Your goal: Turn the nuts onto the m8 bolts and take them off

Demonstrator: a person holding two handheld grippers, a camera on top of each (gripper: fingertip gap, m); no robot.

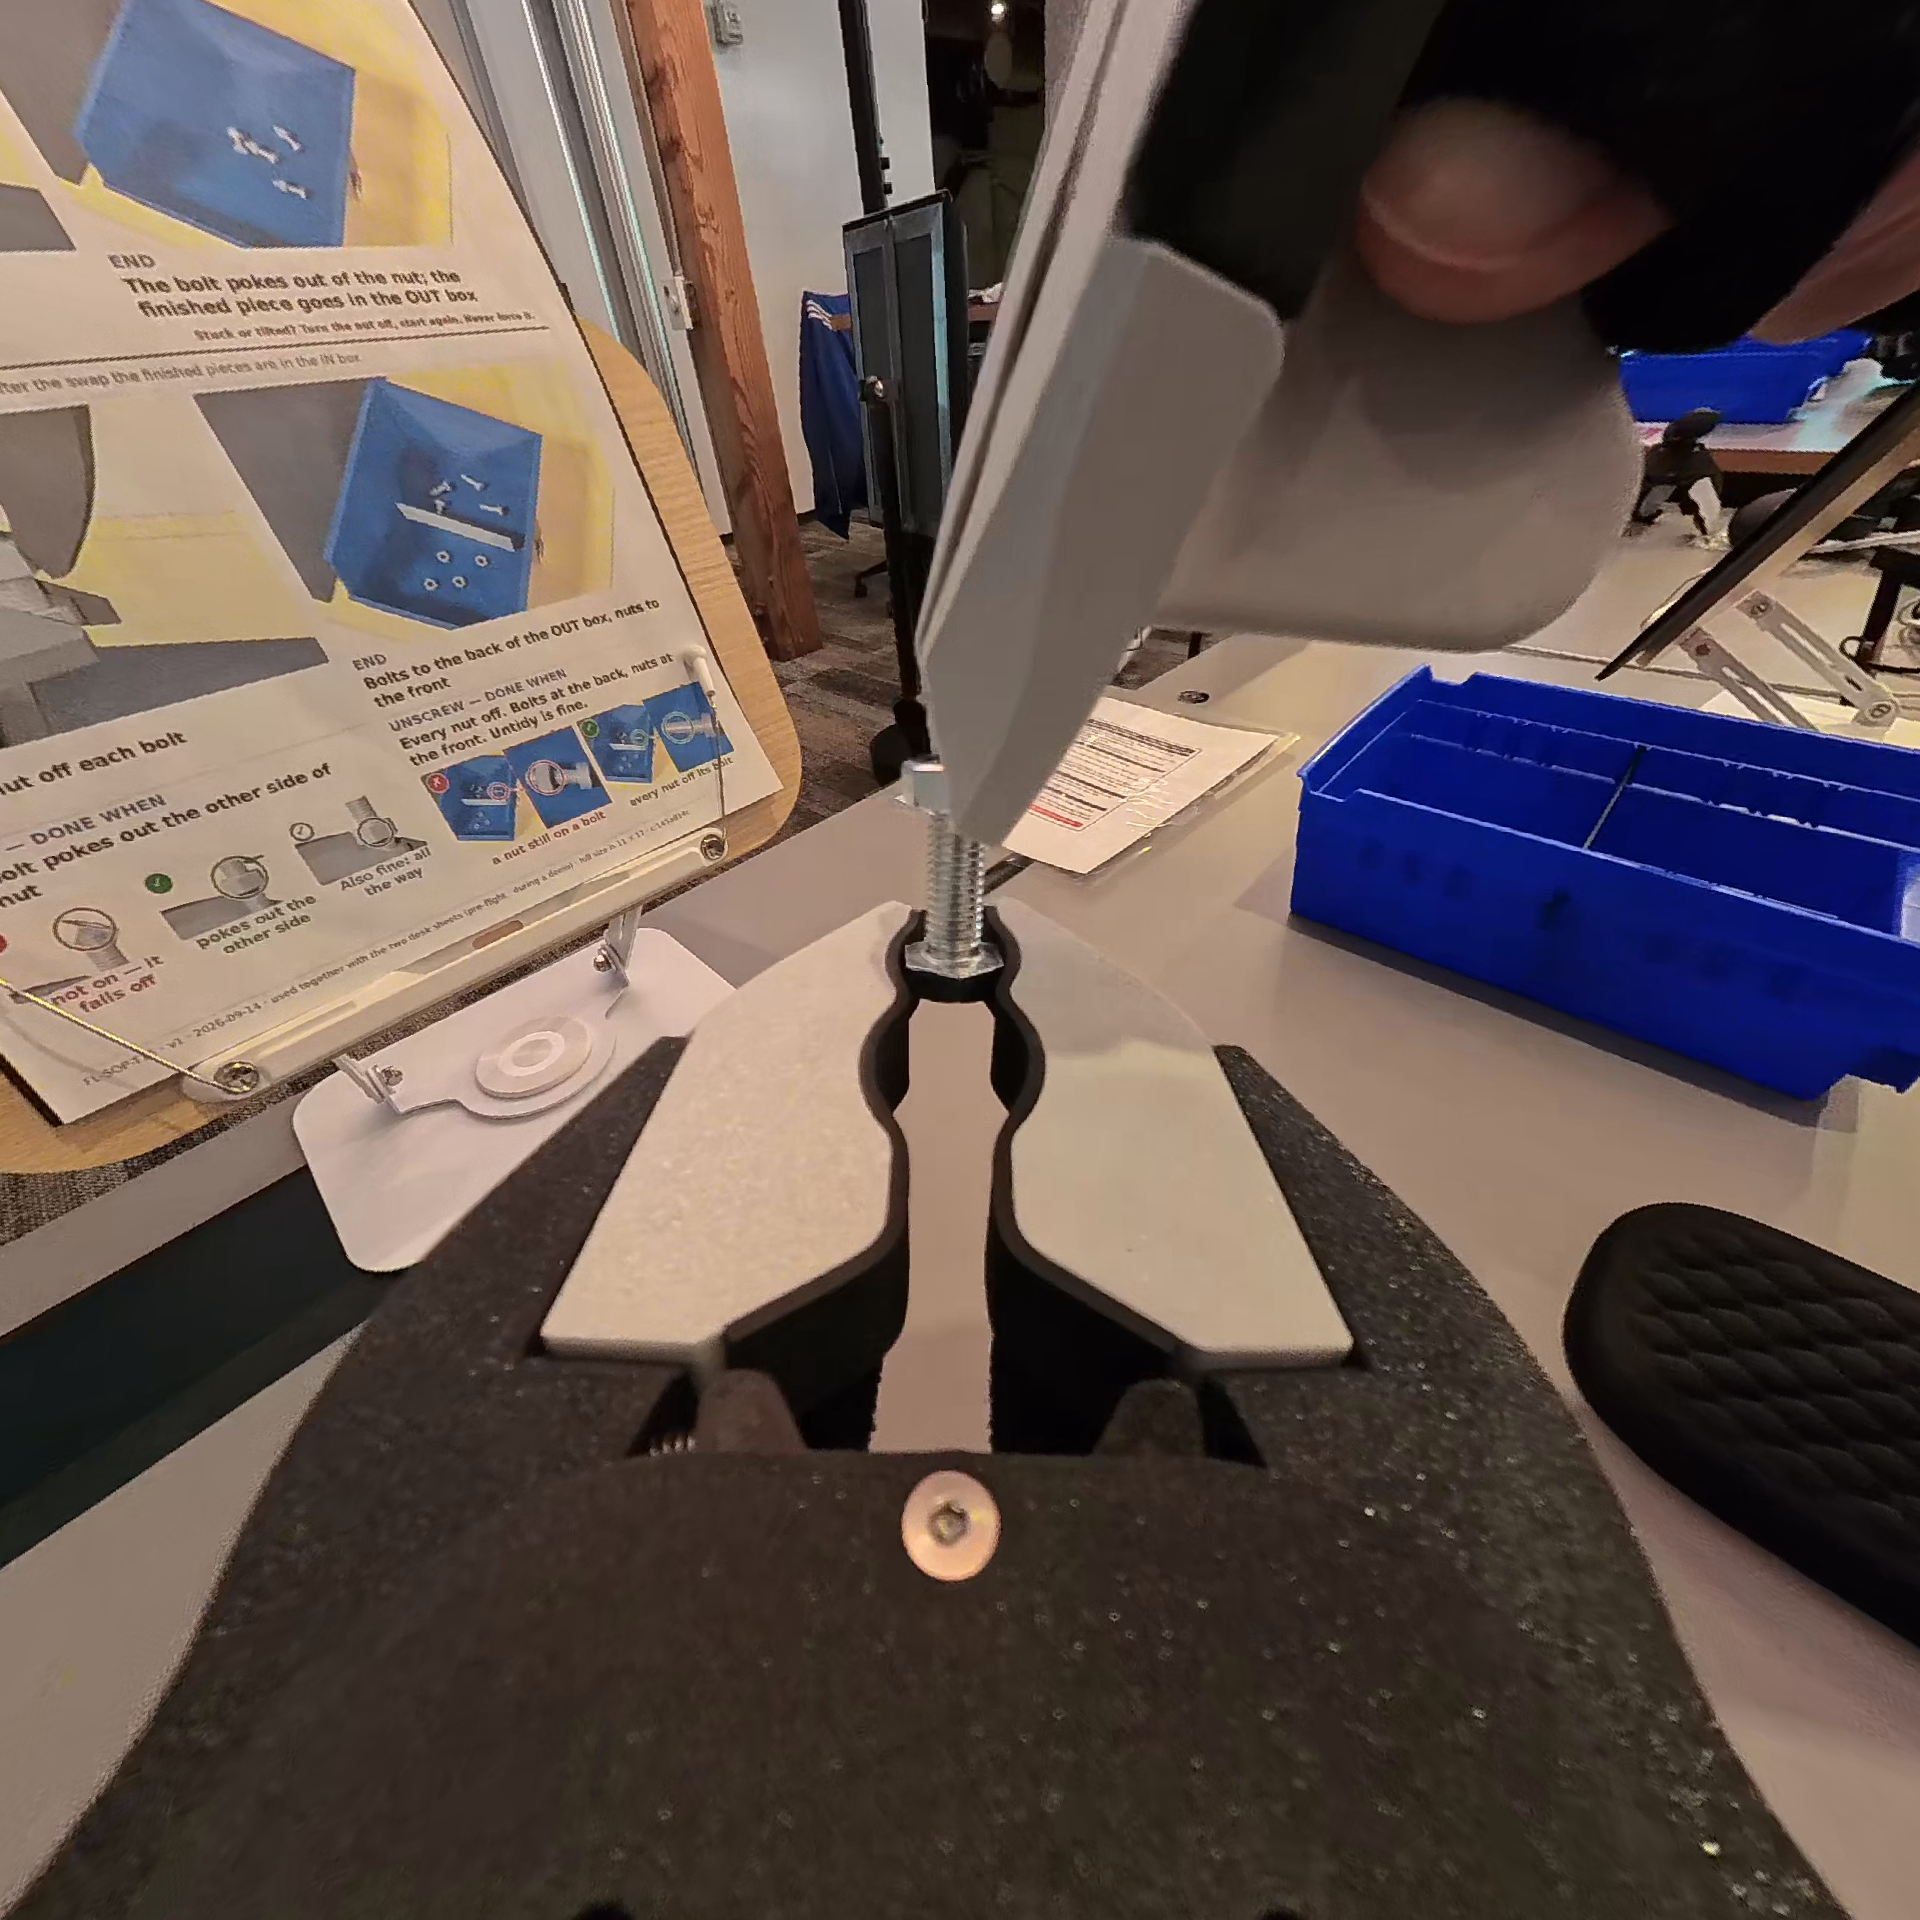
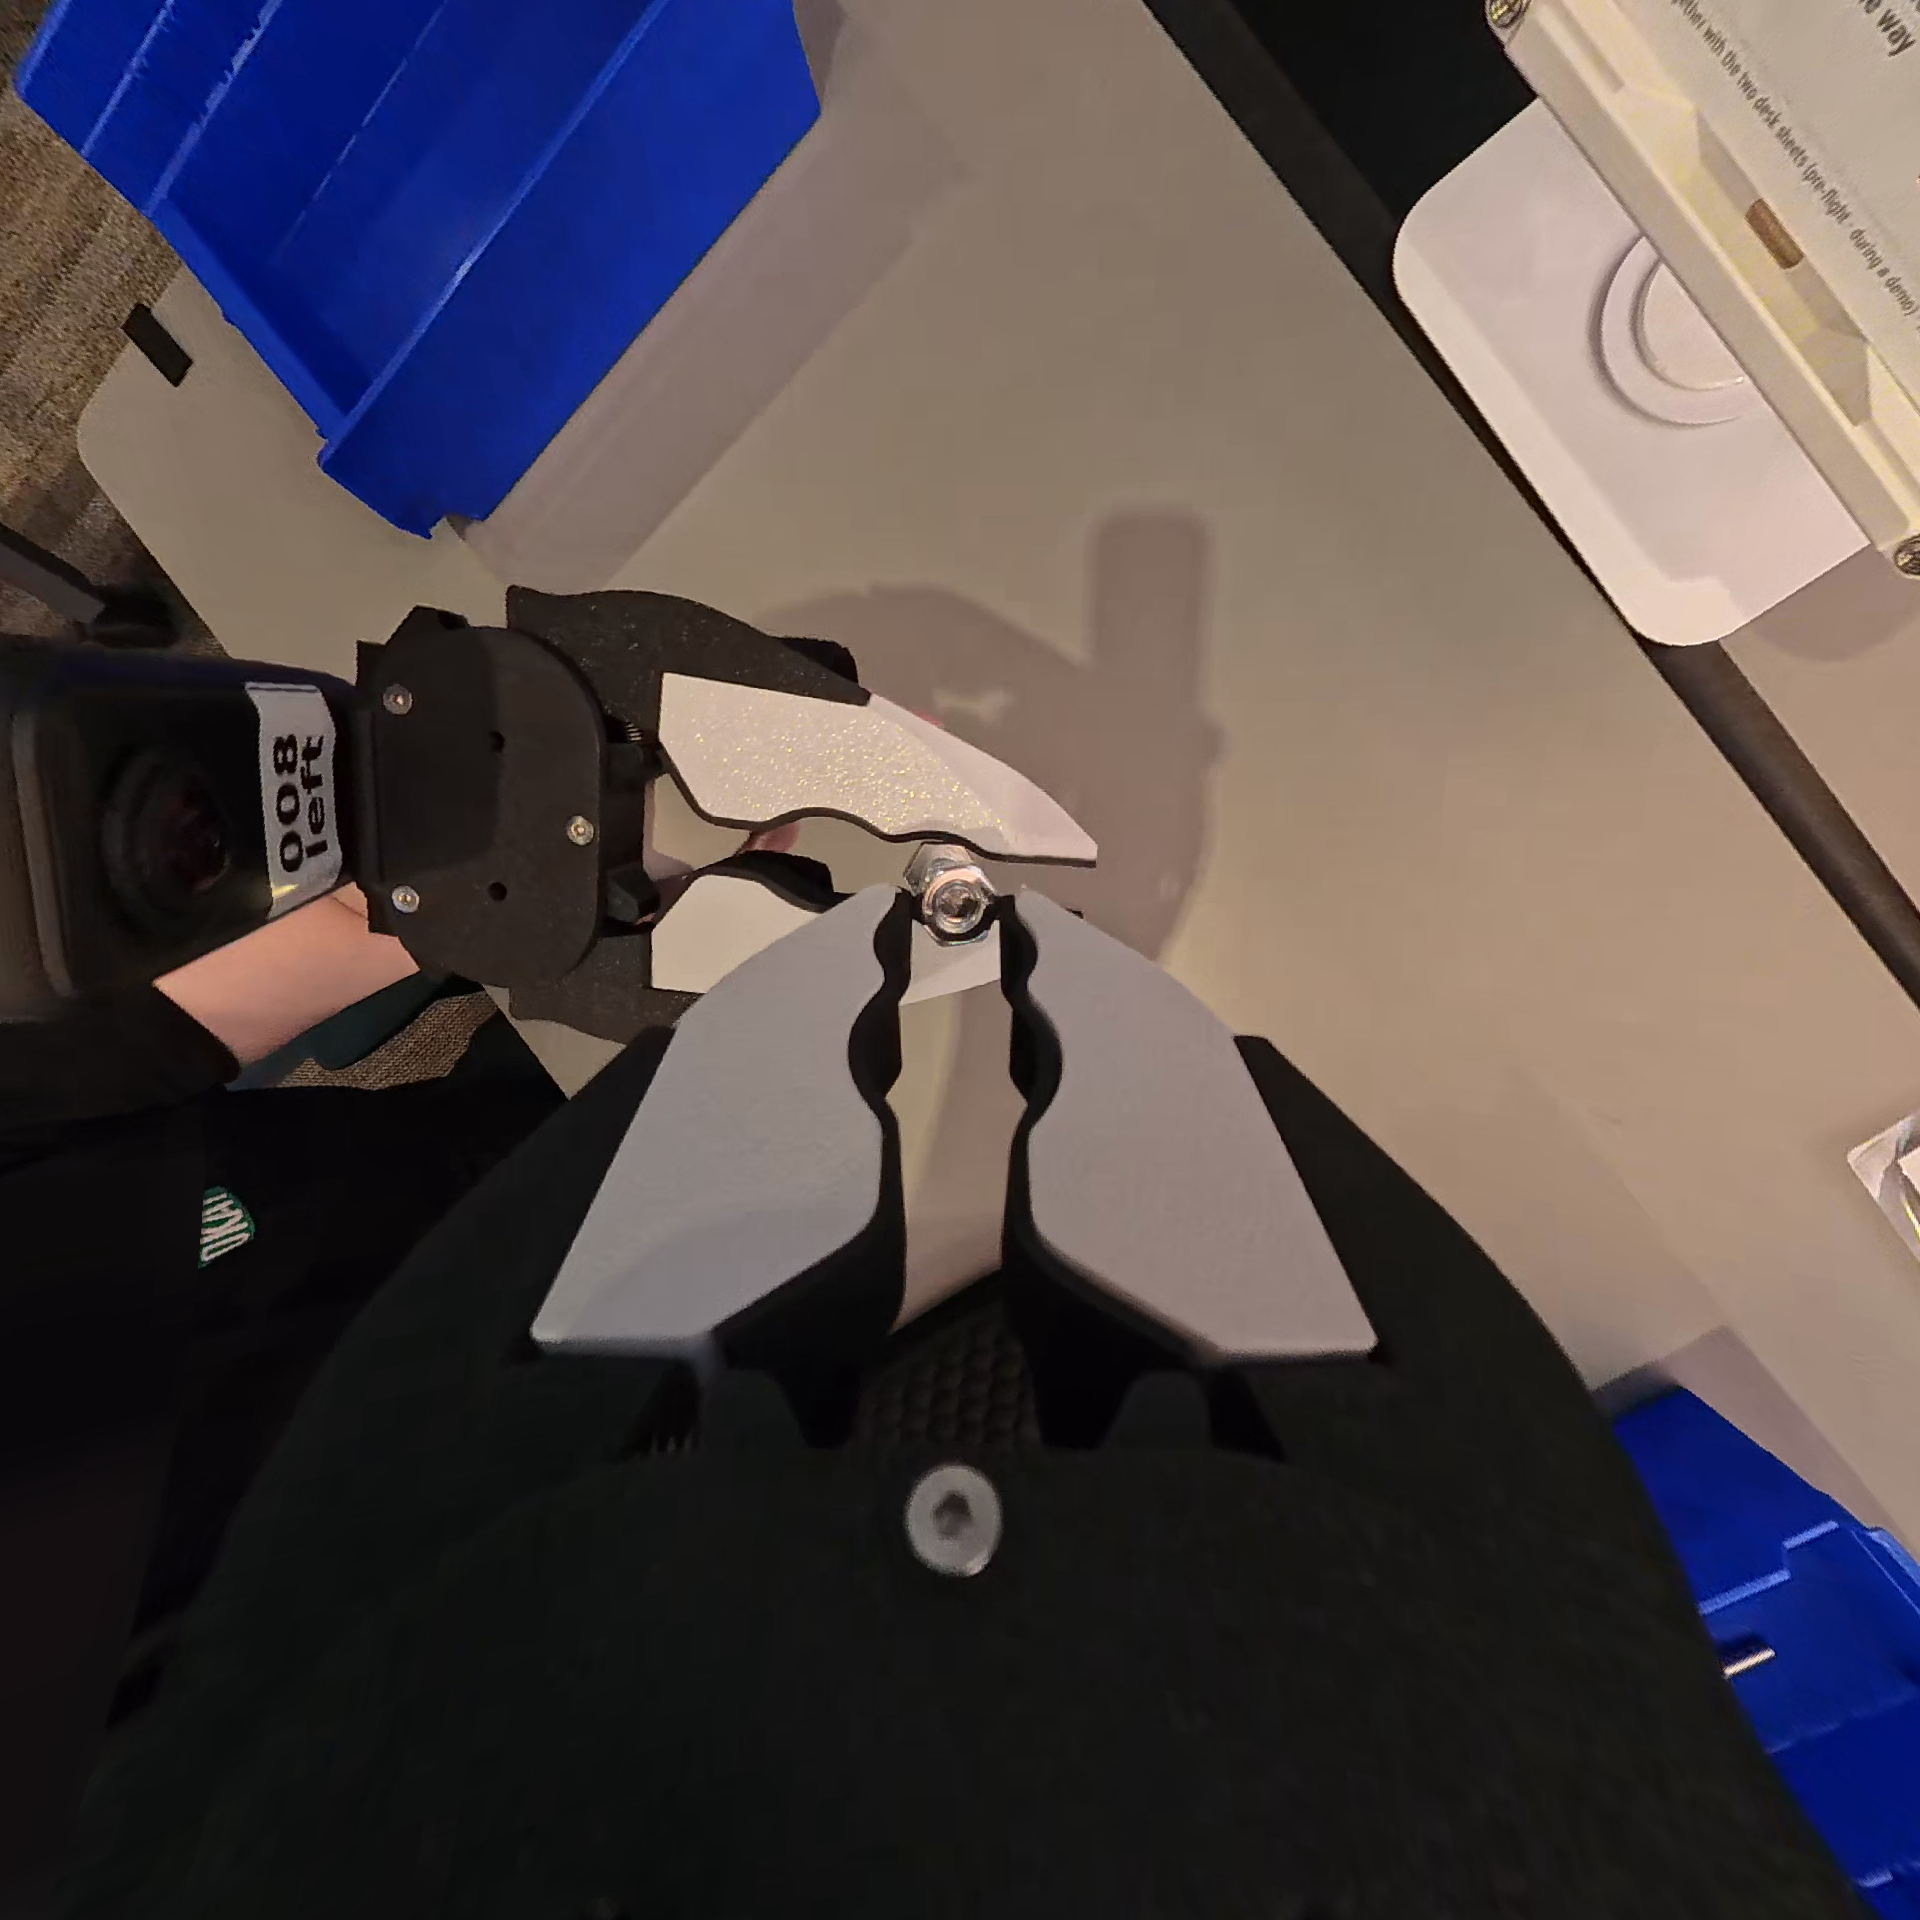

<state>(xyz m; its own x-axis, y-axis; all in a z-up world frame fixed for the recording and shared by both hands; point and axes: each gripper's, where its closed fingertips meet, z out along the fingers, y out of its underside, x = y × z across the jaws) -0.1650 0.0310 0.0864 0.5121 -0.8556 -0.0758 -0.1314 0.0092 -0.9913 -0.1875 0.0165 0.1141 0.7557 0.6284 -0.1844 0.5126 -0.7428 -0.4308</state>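
Observation:
A silver M8 bolt (image 1: 951,878) stands upright above the grey table (image 1: 1403,1091). My left gripper (image 1: 951,961) is shut on the hex piece at the bolt's lower end. My right gripper (image 1: 961,816) comes down from above and is shut on the nut (image 1: 922,779) at the upper end. In the right wrist view I look down the bolt's axis. There my right gripper (image 2: 954,914) pinches the nut (image 2: 956,906), whose middle is shiny and round. The left gripper (image 2: 987,894) reaches in from the left, held by a hand in a black sleeve.
A blue divided bin (image 1: 1600,883) sits right of the bolt and a sheet of paper (image 1: 1132,779) lies behind it. An instruction board (image 1: 343,623) on a white stand base (image 1: 499,1091) stands at left. A black padded armrest (image 1: 1766,1382) is near right. A second blue bin (image 2: 1787,1621) shows in the right wrist view.

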